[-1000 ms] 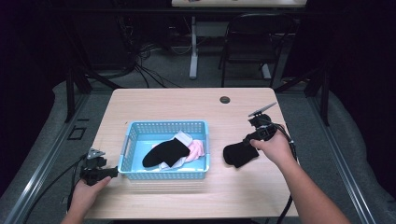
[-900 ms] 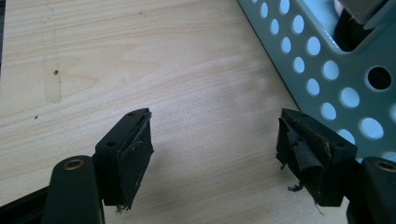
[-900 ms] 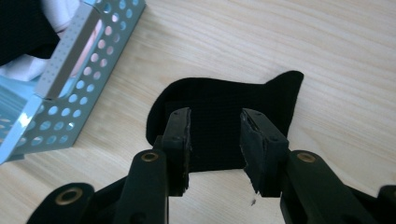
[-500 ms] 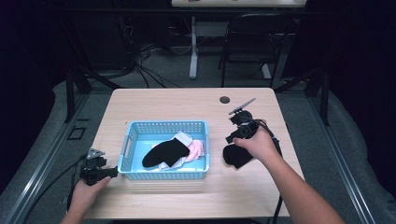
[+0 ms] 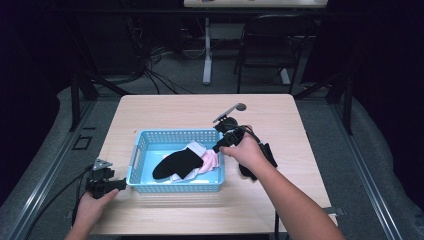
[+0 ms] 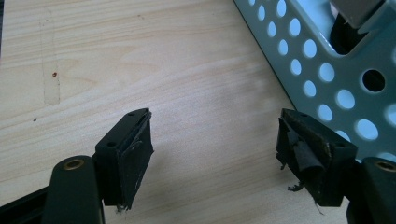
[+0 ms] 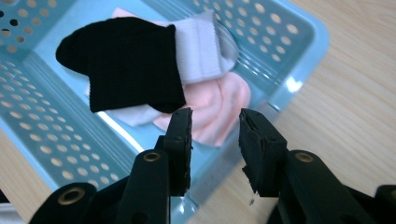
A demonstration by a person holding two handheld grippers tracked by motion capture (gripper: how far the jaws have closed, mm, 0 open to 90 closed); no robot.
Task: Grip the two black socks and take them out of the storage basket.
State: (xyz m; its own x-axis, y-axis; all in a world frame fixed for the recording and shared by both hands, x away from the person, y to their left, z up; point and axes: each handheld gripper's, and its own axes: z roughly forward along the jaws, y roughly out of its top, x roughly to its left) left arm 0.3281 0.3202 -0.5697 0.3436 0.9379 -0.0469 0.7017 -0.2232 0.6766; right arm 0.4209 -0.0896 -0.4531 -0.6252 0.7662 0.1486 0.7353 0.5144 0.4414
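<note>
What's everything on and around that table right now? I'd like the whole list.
Table: one, light wood, centre of the high view.
Basket: one, light blue, perforated, on the table's near left.
Black sock: one, in the basket, on top.
White sock: one, in the basket, under the black one.
Pink sock: one, in the basket, beneath the others.
Dark cloth: one, black, on the table behind the right hand.
Small disc: one, dark, table's far edge.
Chair: one, black, beyond the table.
Left gripper: black, open, beside the basket's left end.
Right gripper: black, open, at the basket's right rim.
</note>
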